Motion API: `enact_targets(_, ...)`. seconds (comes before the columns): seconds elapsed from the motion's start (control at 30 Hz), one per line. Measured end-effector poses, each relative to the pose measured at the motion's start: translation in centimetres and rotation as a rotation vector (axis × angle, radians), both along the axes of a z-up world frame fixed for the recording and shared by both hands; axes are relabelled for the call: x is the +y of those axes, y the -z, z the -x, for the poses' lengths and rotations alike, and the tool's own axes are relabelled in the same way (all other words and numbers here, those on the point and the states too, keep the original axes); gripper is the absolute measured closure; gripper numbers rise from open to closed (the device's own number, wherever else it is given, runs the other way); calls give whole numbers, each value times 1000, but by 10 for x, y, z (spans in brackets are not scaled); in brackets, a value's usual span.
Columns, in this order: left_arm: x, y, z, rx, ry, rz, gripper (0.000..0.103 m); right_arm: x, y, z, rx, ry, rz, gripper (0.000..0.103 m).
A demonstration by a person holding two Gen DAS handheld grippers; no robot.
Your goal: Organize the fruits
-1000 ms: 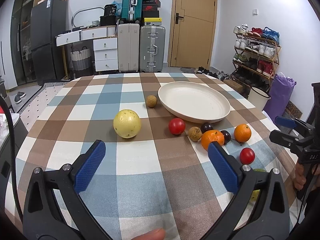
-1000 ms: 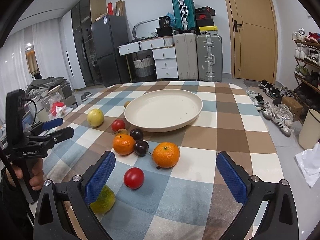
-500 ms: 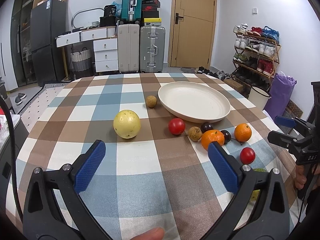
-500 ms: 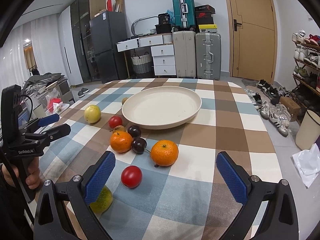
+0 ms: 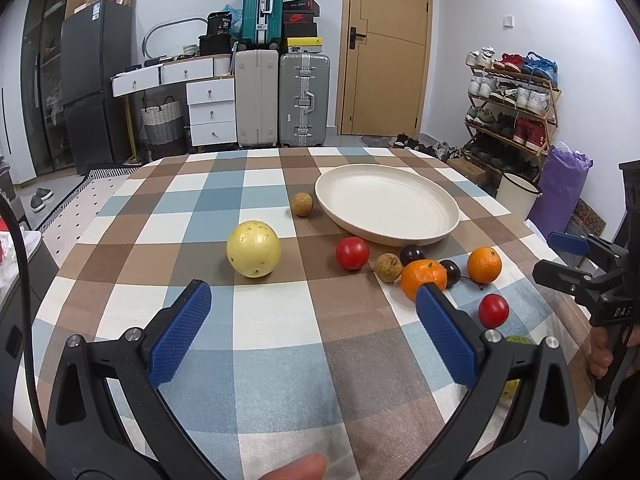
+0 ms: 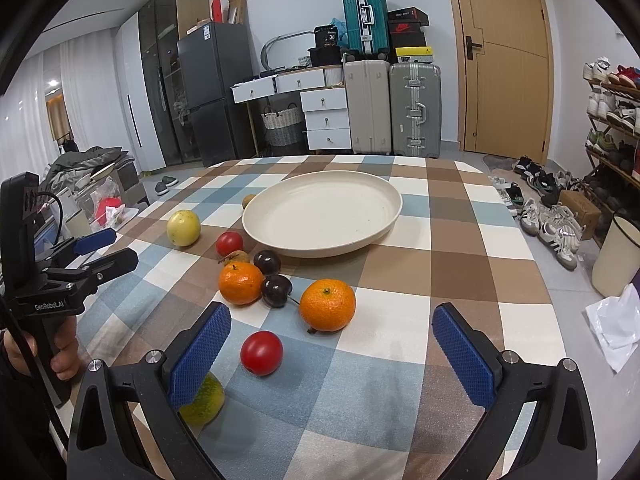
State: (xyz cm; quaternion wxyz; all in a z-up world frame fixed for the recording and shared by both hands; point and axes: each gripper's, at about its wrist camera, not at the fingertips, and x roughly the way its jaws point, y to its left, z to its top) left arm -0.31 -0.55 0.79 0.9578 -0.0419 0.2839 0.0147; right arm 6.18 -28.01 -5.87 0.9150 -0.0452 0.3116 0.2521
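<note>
Table (image 5: 260,360), checked cloth in brown, blue and white; near half bare ahead of the left gripper (image 5: 312,320), and the right strip beside the plate is bare too, running to the table's right edge above the floor.

Plate (image 6: 322,216), cream, round, shallow, nothing in it; sits toward the far right of the table. Fruit scattered along its near and left rim.

Left gripper: jaws wide, nothing between them, low over the bare cloth. Right gripper (image 6: 331,344): jaws wide, nothing gripped; hovers over the near-right fruit.

Yellow speckled fruit (image 5: 253,248), biggest piece, alone, well left of the plate.

Two oranges: one (image 6: 327,304) apart on the right, other (image 6: 241,283) touching a dark cherry (image 6: 276,290). Second cherry (image 6: 267,261) just by the plate rim.

Green-yellow fruit (image 6: 204,398), near table edge, partly hidden behind the right gripper's left finger.

Two red tomatoes: one (image 6: 261,352) between the right gripper's fingers in view, on the cloth; other (image 6: 229,243) near the plate.

Two small brown round fruits: one (image 5: 388,267) against the left orange, one (image 5: 301,204) at the plate's far left.
</note>
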Motion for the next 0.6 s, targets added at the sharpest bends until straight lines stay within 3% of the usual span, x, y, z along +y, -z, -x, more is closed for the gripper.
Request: enact_targets(0.6, -1, 1, 4, 10, 38, 5, 1, 10, -1, 39, 98, -85, -40, 1)
